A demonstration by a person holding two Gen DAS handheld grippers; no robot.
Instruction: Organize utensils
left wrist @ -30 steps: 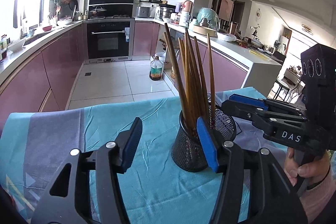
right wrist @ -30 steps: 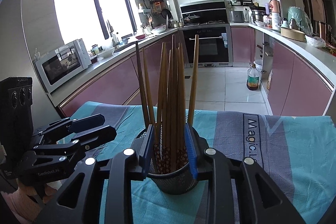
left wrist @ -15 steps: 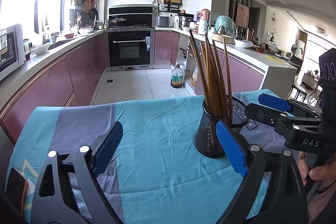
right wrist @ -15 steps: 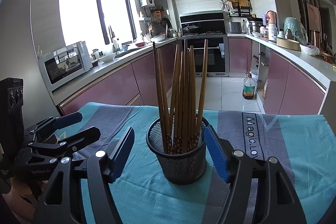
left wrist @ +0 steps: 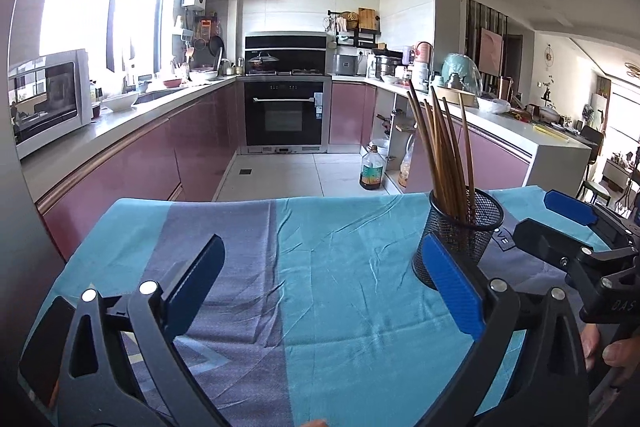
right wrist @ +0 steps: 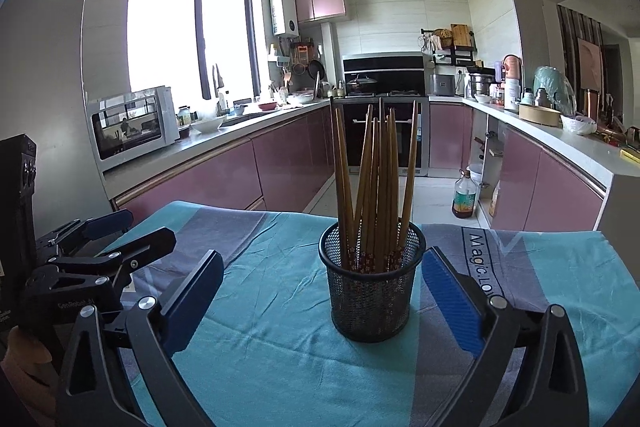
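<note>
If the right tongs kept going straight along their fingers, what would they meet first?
Most likely the black mesh cup holding the chopsticks. It stands centred ahead of the open right tongs, between the two blue pads; how far ahead is unclear.

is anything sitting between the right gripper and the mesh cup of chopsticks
Nothing visible does. The right gripper is open, and the mesh cup of chopsticks stands just ahead of its fingers with only bare tablecloth between.

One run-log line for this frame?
chopsticks upright in mesh holder | left gripper open, empty | right gripper open, empty | holder on tablecloth
</note>
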